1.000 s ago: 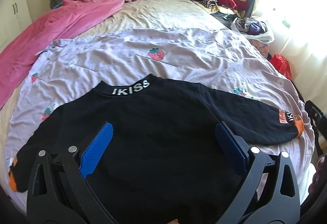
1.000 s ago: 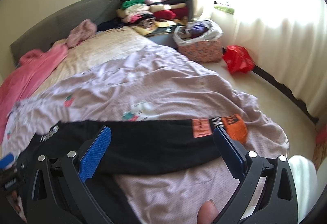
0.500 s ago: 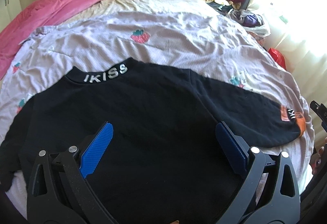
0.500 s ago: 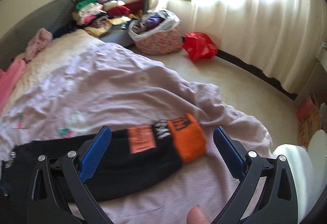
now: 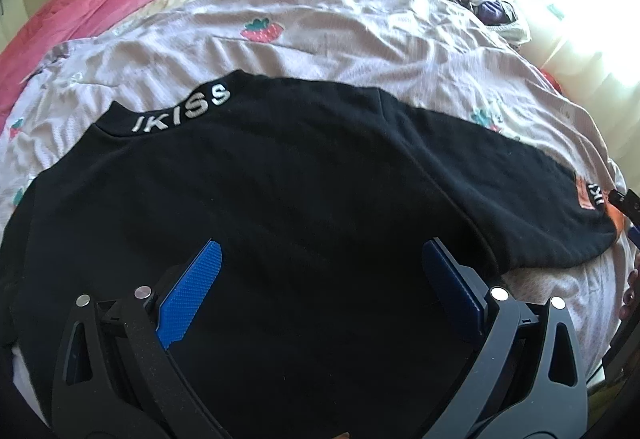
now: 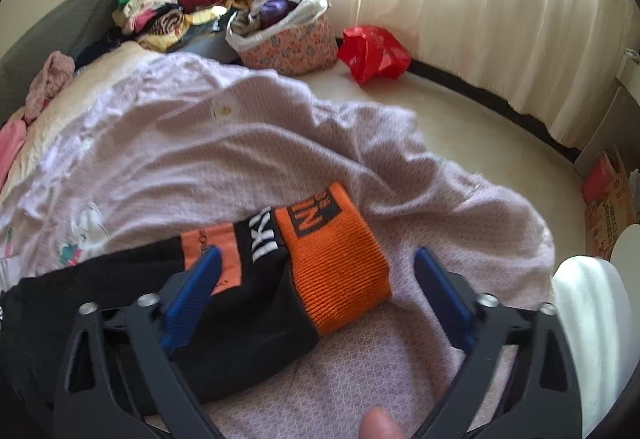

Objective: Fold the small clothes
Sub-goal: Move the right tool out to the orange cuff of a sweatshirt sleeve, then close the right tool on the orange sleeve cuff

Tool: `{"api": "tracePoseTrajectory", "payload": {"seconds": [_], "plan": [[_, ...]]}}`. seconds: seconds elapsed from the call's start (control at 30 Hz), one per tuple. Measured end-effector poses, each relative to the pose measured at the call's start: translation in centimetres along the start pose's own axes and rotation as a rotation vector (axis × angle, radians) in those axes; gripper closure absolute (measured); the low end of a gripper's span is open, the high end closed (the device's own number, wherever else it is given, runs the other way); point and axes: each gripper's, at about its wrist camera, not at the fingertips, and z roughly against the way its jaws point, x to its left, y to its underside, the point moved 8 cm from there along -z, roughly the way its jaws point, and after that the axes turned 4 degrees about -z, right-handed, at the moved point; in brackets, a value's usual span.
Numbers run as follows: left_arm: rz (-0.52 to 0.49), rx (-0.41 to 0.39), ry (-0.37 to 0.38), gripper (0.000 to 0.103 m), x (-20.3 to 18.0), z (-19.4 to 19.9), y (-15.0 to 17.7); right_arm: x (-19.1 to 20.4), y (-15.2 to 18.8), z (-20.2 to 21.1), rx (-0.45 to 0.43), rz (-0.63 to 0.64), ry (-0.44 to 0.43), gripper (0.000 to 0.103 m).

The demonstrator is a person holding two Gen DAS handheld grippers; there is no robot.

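Lying flat, the black sweater (image 5: 280,199) fills the lower frame; left gripper (image 5: 320,271) spread wide, right gripper (image 6: 316,267) closing in, astride its orange cuff (image 6: 336,259).

- Black sweatshirt (image 5: 280,179) lies spread flat, back up, white "IKISS" collar at 11 o'clock.
- Its sleeve (image 6: 240,291) stretches toward 3 o'clock, ending in an orange ribbed cuff (image 6: 340,267).

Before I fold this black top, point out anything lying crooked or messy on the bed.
The black top lies flat, sleeves spread, nothing torn. The lilac sheet under it is rumpled and hangs off the bed's edge. A pink garment lies unfolded by the headboard. Nothing else stands out.
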Motion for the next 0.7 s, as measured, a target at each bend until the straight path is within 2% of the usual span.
{"api": "tracePoseTrajectory", "payload": {"seconds": [0.23,0.33,0.4,0.43,0.7], "plan": [[0.010,-0.003,0.033,0.009,0.0,-0.7,0.3,0.0,0.9,-2.1,0.052,0.013,0.002,0.042],[0.015,-0.002,0.047,0.009,0.1,-1.0,0.3,0.3,1.1,-1.9,0.050,0.028,-0.014,0.060],[0.010,-0.009,0.029,0.009,0.3,-1.1,0.4,0.8,1.1,-1.4,0.036,0.047,-0.026,0.079],[0.009,-0.012,0.026,0.009,0.4,-1.1,0.3,1.3,1.1,-0.9,0.023,0.072,-0.040,0.082],[0.005,-0.048,0.011,0.009,1.2,0.4,0.1,6.2,1.0,4.6,-0.104,0.197,-0.174,0.086]]}}
